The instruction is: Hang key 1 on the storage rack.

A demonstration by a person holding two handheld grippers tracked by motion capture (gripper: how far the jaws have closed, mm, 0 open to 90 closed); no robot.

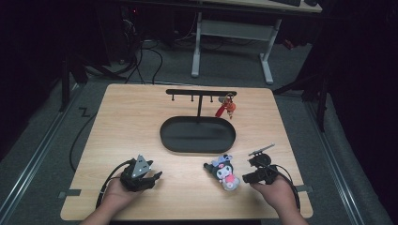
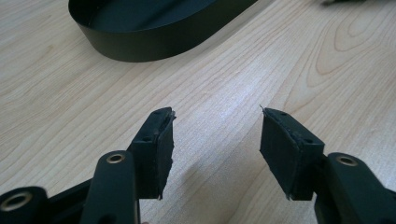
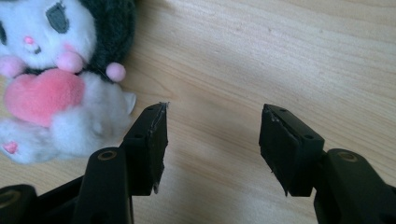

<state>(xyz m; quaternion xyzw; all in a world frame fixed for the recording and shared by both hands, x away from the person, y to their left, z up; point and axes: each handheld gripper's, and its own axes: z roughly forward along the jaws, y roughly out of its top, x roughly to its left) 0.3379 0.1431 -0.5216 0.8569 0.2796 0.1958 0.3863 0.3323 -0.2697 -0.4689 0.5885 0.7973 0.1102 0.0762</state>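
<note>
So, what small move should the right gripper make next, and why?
Probably shift the right gripper sideways toward the plush toy until it sits between the jaws. They stand open with nothing between them, and the toy lies just beside one jaw on the table.

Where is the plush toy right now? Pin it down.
In the high view, the plush toy lies on the table near the front edge, right of centre, between the black oval tray and the right gripper.

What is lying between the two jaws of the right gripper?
Nothing; in the right gripper view the right gripper has bare table between its open jaws. The plush toy lies beside its left jaw.
</note>
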